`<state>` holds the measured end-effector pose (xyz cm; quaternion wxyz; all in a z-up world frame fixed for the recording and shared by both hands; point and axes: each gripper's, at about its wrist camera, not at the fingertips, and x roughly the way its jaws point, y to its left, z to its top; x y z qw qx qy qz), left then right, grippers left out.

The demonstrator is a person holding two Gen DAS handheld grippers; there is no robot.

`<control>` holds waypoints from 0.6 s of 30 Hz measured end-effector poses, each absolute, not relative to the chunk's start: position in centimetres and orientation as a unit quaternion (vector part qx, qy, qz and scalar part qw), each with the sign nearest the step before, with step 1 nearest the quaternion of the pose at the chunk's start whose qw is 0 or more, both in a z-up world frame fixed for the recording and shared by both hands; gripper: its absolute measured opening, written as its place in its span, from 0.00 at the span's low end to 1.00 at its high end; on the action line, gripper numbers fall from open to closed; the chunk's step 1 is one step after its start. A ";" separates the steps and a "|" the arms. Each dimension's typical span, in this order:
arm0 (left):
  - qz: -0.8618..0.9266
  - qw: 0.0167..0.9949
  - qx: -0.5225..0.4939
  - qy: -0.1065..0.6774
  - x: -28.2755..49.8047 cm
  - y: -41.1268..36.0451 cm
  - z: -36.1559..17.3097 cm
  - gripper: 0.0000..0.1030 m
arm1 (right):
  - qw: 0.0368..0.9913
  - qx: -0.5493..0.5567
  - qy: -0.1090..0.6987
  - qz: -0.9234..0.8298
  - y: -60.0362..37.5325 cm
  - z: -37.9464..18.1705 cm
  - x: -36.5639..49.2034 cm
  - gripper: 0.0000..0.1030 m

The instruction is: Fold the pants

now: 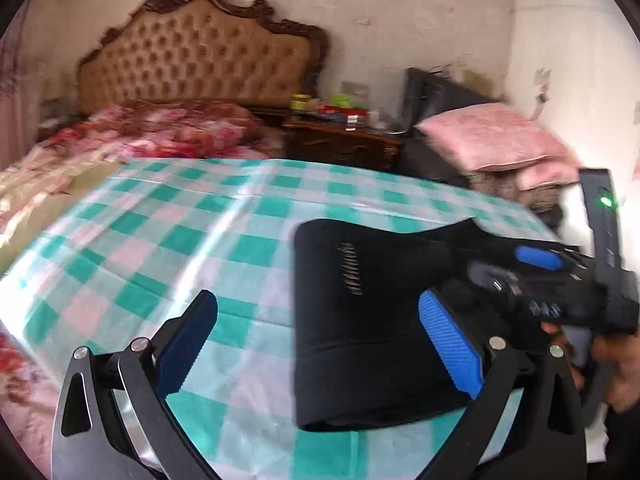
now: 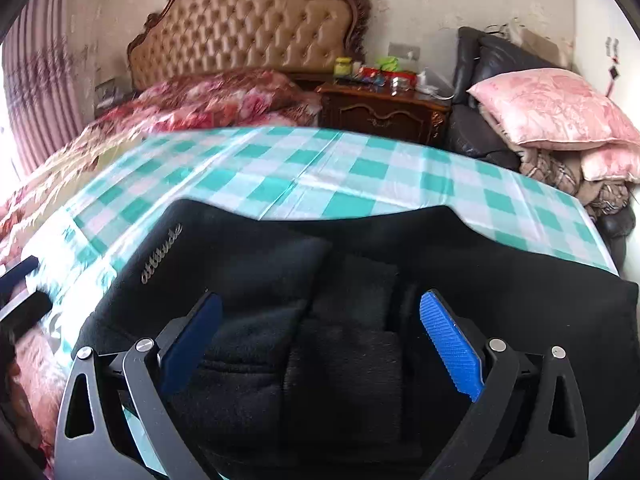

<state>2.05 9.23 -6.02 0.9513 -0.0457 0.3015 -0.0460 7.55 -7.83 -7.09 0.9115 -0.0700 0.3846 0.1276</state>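
Observation:
Black pants lie folded into a thick bundle on the green-and-white checked cloth that covers the bed. A silver word is printed near their left edge. My left gripper is open above the bundle's left edge, one finger over the cloth and the blue pad over the fabric. In the right wrist view the pants fill the lower frame, with stacked layers showing in the middle. My right gripper hangs open just above them with nothing between its pads. It also shows in the left wrist view, where the right gripper is held by a hand.
A tufted headboard and a red floral quilt lie beyond the cloth. A dark wooden nightstand with jars stands beside the bed. Pink pillows are piled on a black leather chair at the right. A curtain hangs at the left.

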 end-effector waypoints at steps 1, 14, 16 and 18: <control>-0.052 0.949 -0.042 0.310 2.2 9.0 -6.0 0.95 | 0.909 -0.072 0.392 0.126 -7.7 -7.7 7.5 0.93; -0.078 0.912 -0.005 0.403 4.6 6.1 -11.4 0.20 | 0.884 -0.074 0.441 0.134 -8.1 -12.2 7.0 0.93; -0.084 0.909 -0.023 0.408 5.0 6.6 -11.0 0.20 | 0.885 -0.073 0.441 0.134 -8.2 -12.1 6.9 0.93; -0.085 0.913 -0.031 0.397 5.7 7.0 -9.7 0.20 | 0.884 -0.073 0.441 0.135 -8.2 -12.1 6.9 0.93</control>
